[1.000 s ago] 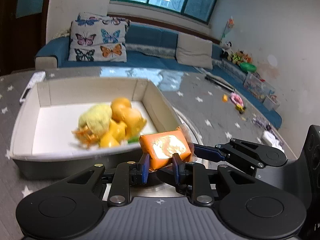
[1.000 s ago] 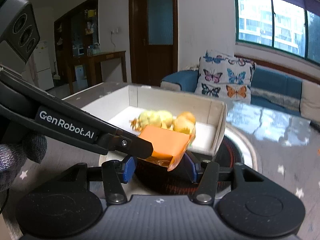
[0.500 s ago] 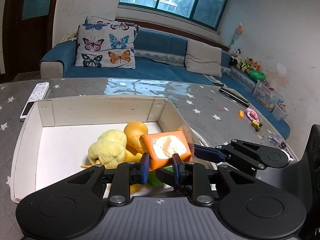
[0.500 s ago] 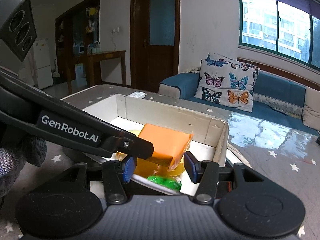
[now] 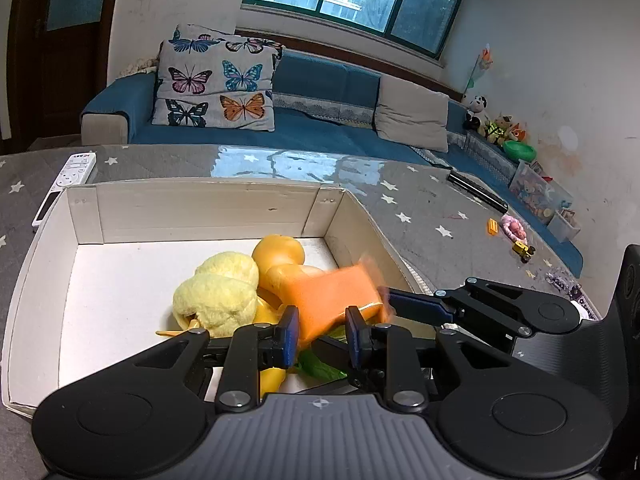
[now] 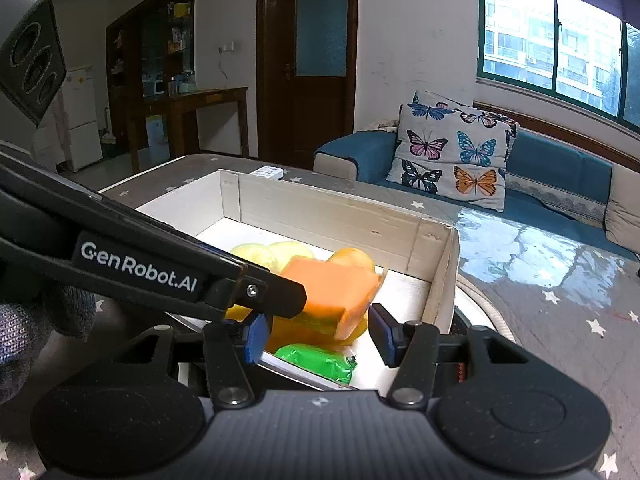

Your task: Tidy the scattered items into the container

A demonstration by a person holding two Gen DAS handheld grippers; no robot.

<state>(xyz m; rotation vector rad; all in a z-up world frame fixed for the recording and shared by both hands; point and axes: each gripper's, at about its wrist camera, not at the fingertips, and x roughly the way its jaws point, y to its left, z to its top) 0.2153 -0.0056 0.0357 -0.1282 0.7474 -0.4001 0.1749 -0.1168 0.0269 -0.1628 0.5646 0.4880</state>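
Note:
A white cardboard box (image 5: 200, 212) holds a yellow plush toy (image 5: 218, 296), orange fruit-like toys (image 5: 280, 252) and a green packet (image 6: 320, 360). An orange snack packet (image 5: 332, 300) is blurred and tilted between the fingers of my left gripper (image 5: 322, 338), whose jaws stand slightly apart over the box's near right corner; it looks loose. It also shows in the right wrist view (image 6: 332, 292), above the pile. My right gripper (image 6: 316, 336) is open and empty, just beside the left one, at the box's near edge (image 6: 440, 272).
A white remote (image 5: 66, 184) lies left of the box. A dark remote (image 5: 476, 194) and small toys (image 5: 514, 230) lie on the starred grey table at the right. A blue sofa with butterfly cushions (image 5: 218, 80) stands behind.
Both grippers moved forward over the box. My left gripper's jaws have widened and the orange packet has tipped down toward the pile.

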